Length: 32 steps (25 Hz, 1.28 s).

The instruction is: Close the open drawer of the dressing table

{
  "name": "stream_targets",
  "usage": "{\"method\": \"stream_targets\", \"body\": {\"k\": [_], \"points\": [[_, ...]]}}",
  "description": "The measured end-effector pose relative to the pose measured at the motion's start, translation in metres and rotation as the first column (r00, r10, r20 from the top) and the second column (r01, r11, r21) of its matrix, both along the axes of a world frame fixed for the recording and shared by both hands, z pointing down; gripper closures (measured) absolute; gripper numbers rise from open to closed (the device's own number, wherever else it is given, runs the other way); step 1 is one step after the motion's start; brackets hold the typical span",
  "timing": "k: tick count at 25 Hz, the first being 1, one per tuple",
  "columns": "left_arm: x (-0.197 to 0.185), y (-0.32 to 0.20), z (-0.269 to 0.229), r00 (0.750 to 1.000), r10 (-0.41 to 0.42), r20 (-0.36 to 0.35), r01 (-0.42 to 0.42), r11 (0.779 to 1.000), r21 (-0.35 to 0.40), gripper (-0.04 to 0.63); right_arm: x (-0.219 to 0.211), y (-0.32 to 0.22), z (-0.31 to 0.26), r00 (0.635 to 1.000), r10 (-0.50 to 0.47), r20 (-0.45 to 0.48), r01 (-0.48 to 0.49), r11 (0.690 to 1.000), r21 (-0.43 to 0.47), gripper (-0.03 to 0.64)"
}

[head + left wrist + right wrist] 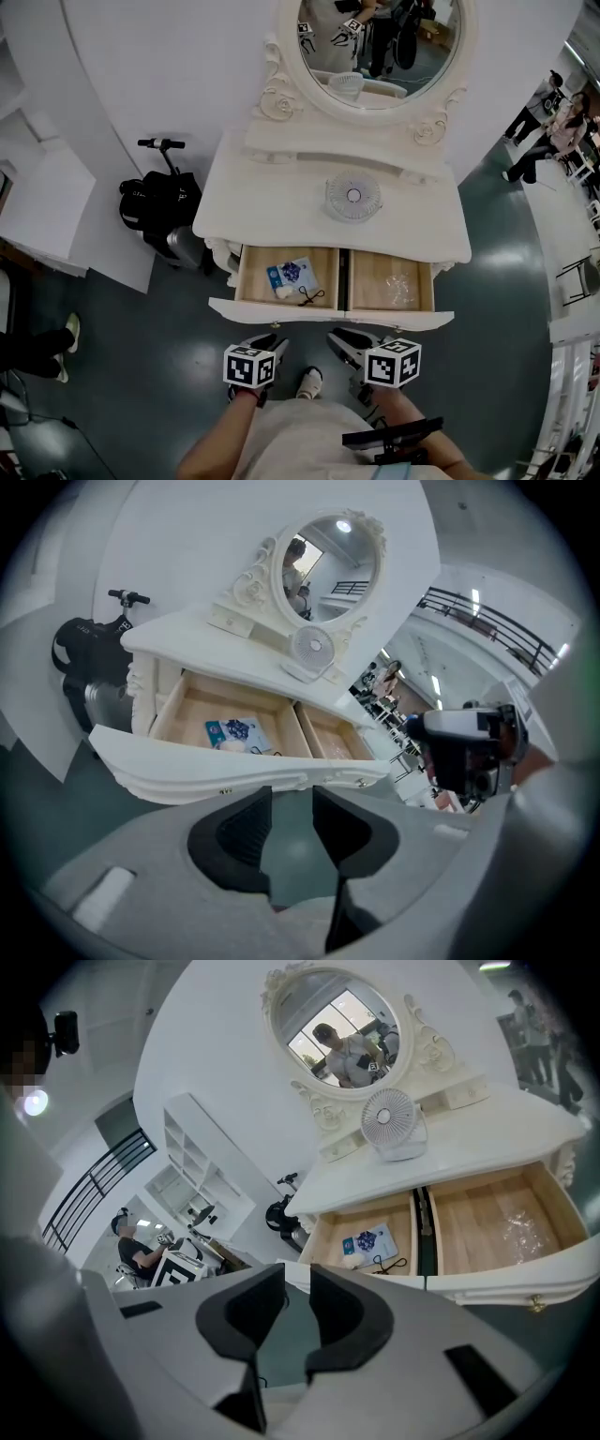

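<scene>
1. Two drawers stand side by side under the front edge of the dressing table (281, 202), and both are pulled well out. Nothing of the closing is done yet.
2. The left drawer (272, 309) holds a blue-and-white packet (292, 277) with a small black cord (312, 297) beside it, near the drawer's front wall. The right drawer (403, 317) holds only a crumpled clear plastic wrapper (398, 289).
3. None of these things rises above the drawer walls, so I judge that nothing would catch when the drawers slide in.
4. My left gripper (270, 340) is just short of the left drawer's front. Its jaws are apart, with only the floor (141, 375) showing between them.
5. My right gripper (339, 337) is just short of the fronts near the seam between the two drawers. Its jaws are likewise apart and hold nothing.
6. From the head view neither gripper seems to touch the fronts. The gap is small and I cannot be sure of it.
7. The whole push is left to do: meet each front and drive it back until it sits flush under the tabletop's front edge.
8. On the tabletop, the small fan (353, 196) stands near the back edge below the oval mirror (375, 47), clear of the drawers.
</scene>
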State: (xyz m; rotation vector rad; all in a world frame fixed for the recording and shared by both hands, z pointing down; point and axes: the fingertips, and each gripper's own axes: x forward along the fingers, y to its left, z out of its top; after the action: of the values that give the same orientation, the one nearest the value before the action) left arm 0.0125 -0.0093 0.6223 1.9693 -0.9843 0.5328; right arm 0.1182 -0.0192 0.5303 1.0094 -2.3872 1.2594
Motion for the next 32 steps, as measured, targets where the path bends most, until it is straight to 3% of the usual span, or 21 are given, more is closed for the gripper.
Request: {"method": "stream_targets", "body": {"k": [9, 26, 32], "points": [[-0.007, -0.012, 0.049, 0.989, -0.024, 0.146, 0.033, 0.998, -0.058, 0.439, 0.001, 0.003, 0.008, 1.000, -0.014, 0.002, 0.014, 1.000, -0.022, 0.537], [-0.019, -0.029, 0.117, 0.956, 0.018, 0.292, 0.029, 0.987, -0.156, 0.413, 0.008, -0.001, 0.024, 1.000, 0.014, 0.004, -0.014, 0.996, -0.084, 0.534], [-0.023, -0.036, 0.132, 0.936, -0.044, 0.349, 0.098, 0.986, -0.138, 0.413, 0.007, -0.003, 0.029, 1.000, 0.012, -0.003, -0.012, 0.995, -0.100, 0.534]]}}
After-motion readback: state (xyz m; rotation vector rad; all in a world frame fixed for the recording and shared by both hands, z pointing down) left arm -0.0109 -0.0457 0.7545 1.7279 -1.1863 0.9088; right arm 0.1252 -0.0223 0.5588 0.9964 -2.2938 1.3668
